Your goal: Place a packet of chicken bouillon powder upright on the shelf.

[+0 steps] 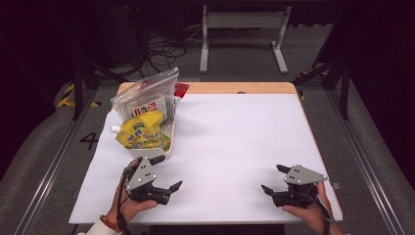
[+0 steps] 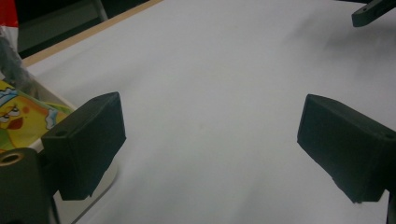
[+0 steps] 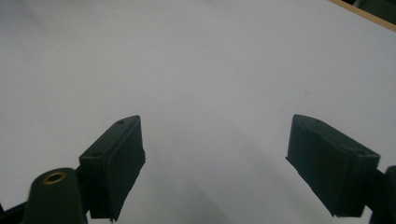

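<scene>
Yellow pouch (image 1: pixel 142 133) lies in a white tray (image 1: pixel 170 147) at the counter's (image 1: pixel 235 147) left edge, spout leftward, clear bags (image 1: pixel 147 95) behind it. Left claw (image 1: pixel 164 172), jaws wide and empty, sits just in front of the tray and nearer; right claw (image 1: pixel 273 179), likewise spread empty, rests near the front right corner.

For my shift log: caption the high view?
Both open grippers, left and right, rest on white table; tray of snack pouches beside left.

Both grippers, left gripper (image 1: pixel 166 172) and right gripper (image 1: pixel 273 178), sit wide open near the white bench (image 1: pixel 235 147) front edge, white plastic tray (image 1: pixel 169 142) of snack packets back left.
</scene>
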The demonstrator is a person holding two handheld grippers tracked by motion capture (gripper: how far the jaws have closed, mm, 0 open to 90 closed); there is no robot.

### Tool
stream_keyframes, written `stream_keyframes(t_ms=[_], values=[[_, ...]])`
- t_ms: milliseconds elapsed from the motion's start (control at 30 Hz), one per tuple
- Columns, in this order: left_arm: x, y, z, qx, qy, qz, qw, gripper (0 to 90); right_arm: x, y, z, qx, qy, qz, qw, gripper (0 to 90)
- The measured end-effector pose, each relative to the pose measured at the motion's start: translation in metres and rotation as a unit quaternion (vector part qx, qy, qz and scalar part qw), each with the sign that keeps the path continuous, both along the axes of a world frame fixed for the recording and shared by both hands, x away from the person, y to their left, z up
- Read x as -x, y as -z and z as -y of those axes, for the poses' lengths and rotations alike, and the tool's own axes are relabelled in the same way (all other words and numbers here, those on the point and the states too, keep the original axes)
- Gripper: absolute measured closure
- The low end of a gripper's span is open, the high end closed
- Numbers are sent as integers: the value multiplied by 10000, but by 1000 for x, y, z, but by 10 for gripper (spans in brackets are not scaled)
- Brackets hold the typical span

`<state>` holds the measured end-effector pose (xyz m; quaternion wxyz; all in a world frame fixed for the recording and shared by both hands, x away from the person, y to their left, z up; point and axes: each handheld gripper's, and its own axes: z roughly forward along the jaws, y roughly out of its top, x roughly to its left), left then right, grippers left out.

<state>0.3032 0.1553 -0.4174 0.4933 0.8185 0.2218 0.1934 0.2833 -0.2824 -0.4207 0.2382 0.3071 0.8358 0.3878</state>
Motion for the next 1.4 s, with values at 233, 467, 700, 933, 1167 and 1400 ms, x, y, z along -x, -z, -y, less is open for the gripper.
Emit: stream_keyframes(t_ms=[233, 467, 700, 933, 1167, 1400], values=[[-2, 6, 11, -169, 185, -45, 9997, 81, 2, 3, 7, 88, 71, 26, 9999, 176], [-5, 13, 18, -324, 267, -150, 9990, 80, 3, 8, 15, 181, 135, 69, 9997, 164], [-11, 25, 27, -517, 394, -318, 9974, 81, 4, 12, 23, 185, 272, 89, 9994, 148], [-13, 32, 38, -756, 517, -395, 9950, 77, 4, 19, 28, 214, 393, 64, 9990, 131], [-16, 33, 43, -721, 581, -463, 9946, 74, 10, 18, 30, 179, 465, 149, 9986, 127], [-14, 34, 44, -767, 611, -569, 9935, 58, 12, 18, 24, 244, 446, 176, 9986, 127]])
